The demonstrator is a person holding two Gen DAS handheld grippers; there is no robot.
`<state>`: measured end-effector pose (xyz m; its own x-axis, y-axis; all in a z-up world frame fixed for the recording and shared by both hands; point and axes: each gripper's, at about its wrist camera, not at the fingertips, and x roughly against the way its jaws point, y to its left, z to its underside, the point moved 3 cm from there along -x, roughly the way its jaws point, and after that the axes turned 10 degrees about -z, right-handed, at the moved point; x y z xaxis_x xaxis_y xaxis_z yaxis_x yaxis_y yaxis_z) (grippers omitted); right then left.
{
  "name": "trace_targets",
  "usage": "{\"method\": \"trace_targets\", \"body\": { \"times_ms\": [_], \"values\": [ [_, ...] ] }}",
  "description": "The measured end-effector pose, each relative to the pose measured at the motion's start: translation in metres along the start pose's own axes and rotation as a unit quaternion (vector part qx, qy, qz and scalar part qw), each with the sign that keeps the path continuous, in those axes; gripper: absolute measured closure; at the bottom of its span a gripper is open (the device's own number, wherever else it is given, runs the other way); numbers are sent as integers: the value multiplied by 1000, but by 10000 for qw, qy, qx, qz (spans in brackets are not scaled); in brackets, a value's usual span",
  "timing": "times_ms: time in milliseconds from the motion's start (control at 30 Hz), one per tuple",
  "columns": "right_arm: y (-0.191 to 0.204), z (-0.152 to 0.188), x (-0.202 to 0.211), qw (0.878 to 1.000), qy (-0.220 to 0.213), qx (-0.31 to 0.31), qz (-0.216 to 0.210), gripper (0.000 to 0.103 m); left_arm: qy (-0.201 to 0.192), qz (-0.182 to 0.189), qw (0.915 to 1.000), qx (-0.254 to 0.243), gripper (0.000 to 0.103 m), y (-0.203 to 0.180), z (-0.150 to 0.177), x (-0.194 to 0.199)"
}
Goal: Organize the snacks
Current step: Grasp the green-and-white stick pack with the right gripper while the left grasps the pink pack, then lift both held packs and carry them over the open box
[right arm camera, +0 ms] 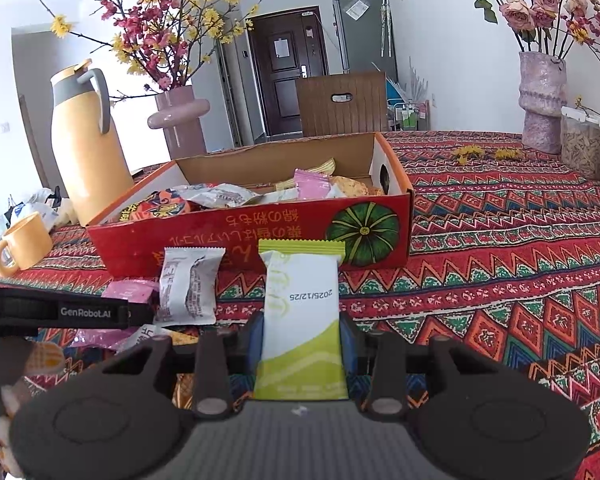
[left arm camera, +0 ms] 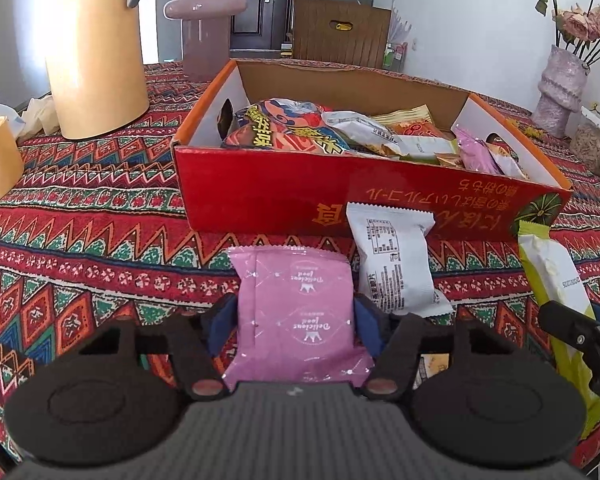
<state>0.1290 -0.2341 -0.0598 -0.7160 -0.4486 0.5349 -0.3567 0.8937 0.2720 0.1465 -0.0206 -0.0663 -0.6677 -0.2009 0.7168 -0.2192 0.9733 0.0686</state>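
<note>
Left jaws clench a pink packet (left arm camera: 296,312), right jaws a green-white packet (right arm camera: 302,332), over the patterned tablecloth (right arm camera: 500,240) near a dark door (right arm camera: 288,80).

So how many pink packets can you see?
2: one in the left gripper, a pink packet; another in the box, toward its right end. More may be buried or behind the grippers.

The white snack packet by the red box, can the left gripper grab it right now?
Probably not: the left gripper is shut on the pink packet. The white packet lies close, uncovered.
</note>
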Motion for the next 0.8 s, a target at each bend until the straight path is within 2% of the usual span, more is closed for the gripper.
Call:
{"method": "trace_targets", "body": {
  "times_ms": [433,800],
  "values": [
    [4,0,4,10000,-55,8,-13,66,-118,-4,9999,5,40,5,2,10],
    [8,-9,13,9996,-256,94,-9,66,-555,78,9984,56,40,10,-8,41]
  ]
}}
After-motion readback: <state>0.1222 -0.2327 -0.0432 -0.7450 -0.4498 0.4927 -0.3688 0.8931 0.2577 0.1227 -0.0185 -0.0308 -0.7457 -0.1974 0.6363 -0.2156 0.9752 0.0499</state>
